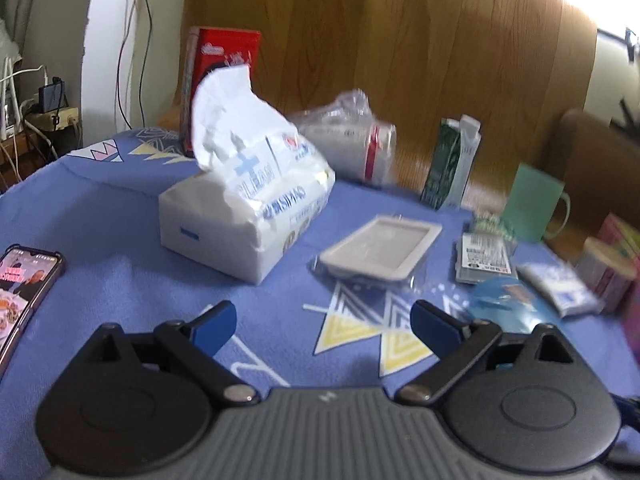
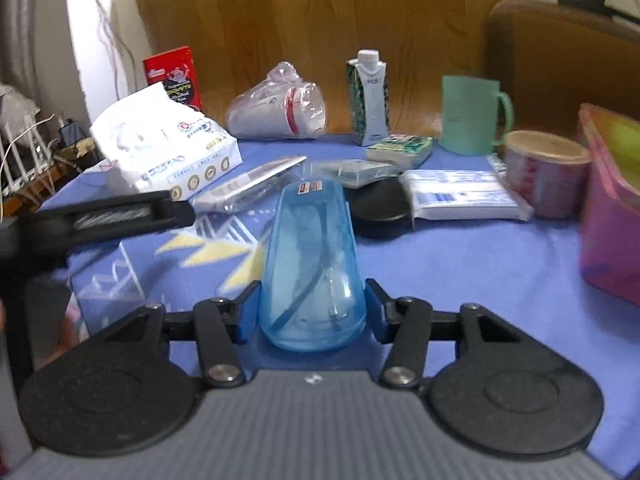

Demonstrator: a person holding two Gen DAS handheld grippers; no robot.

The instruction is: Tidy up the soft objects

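Note:
A blue see-through plastic cup [image 2: 312, 264] lies on its side between my right gripper's [image 2: 313, 304] blue pads [image 2: 248, 312], which press on both its flanks just above the blue patterned tablecloth [image 2: 460, 280]. My left gripper [image 1: 322, 320] hovers over the cloth with its jaws wide apart and nothing in them; the same cup [image 1: 504, 300] shows to its right. Soft things on the table are a big white tissue pack [image 1: 248, 208] [image 2: 168, 152] with a sheet sticking up, and a flat white-and-blue tissue packet [image 2: 464, 196] [image 1: 560, 288].
A phone [image 1: 24, 288] lies at the left edge. Bagged paper cups [image 2: 280, 108], a drink carton [image 2: 370, 100], a green mug [image 2: 468, 120] and a red box [image 2: 174, 76] line the back. A black disc [image 2: 380, 212], a noodle cup [image 2: 544, 172] and a pink bag [image 2: 612, 208] crowd the right.

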